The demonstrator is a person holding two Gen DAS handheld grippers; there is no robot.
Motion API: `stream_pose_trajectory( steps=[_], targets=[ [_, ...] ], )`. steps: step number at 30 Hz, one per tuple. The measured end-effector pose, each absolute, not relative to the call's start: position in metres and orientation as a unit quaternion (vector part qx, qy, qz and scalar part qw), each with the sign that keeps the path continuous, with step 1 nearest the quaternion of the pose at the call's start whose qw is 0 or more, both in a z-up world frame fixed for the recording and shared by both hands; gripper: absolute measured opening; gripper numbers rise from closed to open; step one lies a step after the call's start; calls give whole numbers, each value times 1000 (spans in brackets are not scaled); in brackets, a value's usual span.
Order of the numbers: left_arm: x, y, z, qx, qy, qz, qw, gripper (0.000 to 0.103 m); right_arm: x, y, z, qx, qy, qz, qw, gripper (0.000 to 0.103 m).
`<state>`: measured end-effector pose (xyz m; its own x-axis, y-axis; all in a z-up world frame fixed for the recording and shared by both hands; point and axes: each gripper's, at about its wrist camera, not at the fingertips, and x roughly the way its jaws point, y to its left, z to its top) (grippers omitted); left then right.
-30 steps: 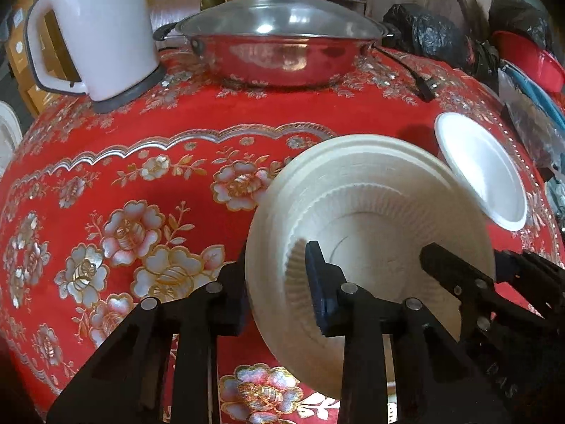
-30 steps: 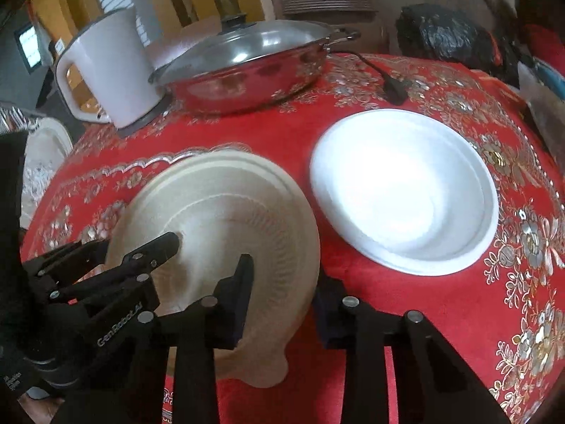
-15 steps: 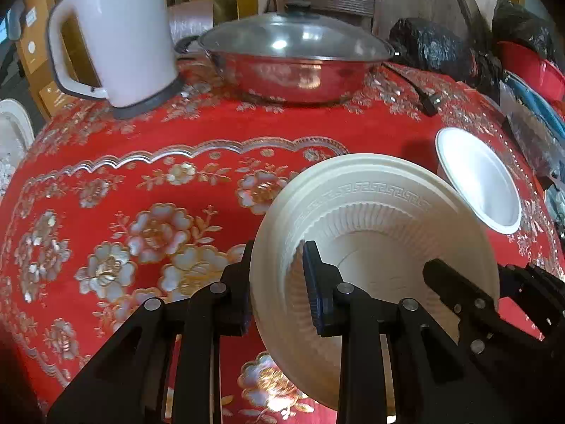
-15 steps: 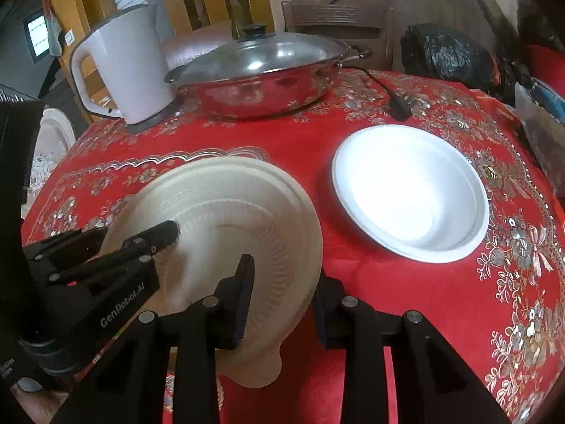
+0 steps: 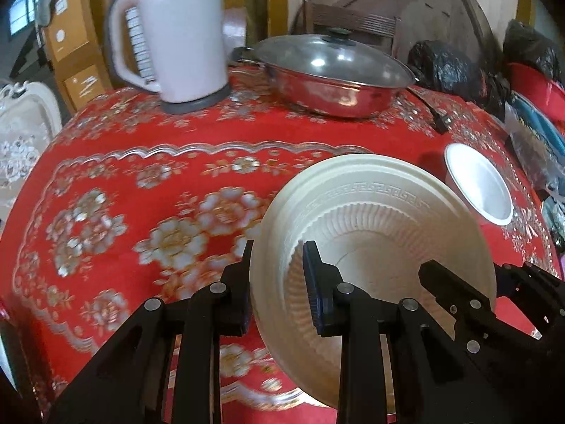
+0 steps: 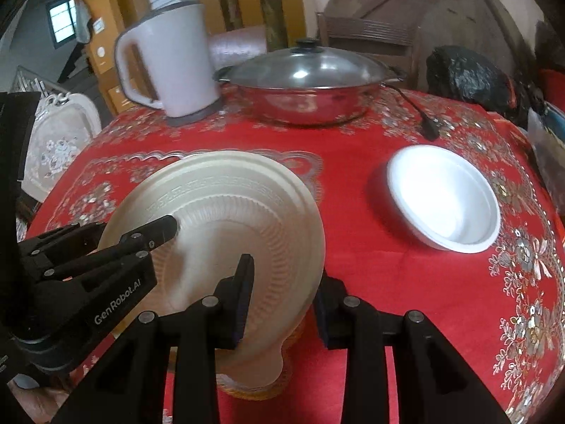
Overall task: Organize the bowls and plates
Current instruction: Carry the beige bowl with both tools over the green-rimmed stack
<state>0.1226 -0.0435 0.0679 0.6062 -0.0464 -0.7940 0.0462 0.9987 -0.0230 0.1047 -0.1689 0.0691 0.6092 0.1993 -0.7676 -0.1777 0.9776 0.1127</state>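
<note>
A cream plate (image 5: 374, 219) with a ribbed inside is held tilted above the red floral tablecloth (image 5: 141, 183), between both grippers. My left gripper (image 5: 279, 275) is shut on its left rim. The right gripper (image 6: 282, 289) has the plate's (image 6: 226, 212) right rim between its pads, and its jaws are opening slightly. Each gripper also shows in the other's view, the right gripper (image 5: 459, 289) at the plate's far side and the left gripper (image 6: 148, 233) on its left. A white bowl (image 6: 443, 198) stands on the cloth to the right of the plate.
A pale kettle (image 5: 173, 35) and a lidded steel pot (image 5: 332, 74) stand at the back of the table, with a black power plug (image 6: 427, 127) lying beside the pot. Black bags (image 6: 469, 77) are at the back right. A tan rim (image 6: 254, 388) peeks from under the plate's near edge.
Both grippers have risen and drawn back with the plate still between them. The kettle, pot and white bowl now look farther away.
</note>
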Motion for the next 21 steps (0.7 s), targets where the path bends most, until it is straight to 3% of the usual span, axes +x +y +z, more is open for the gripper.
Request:
stream_pose_trajectory(
  steps=[21],
  targets=[
    [35, 92, 103, -40, 407, 86, 909, 25, 58, -38, 98, -54, 400, 218, 888, 33]
  ],
)
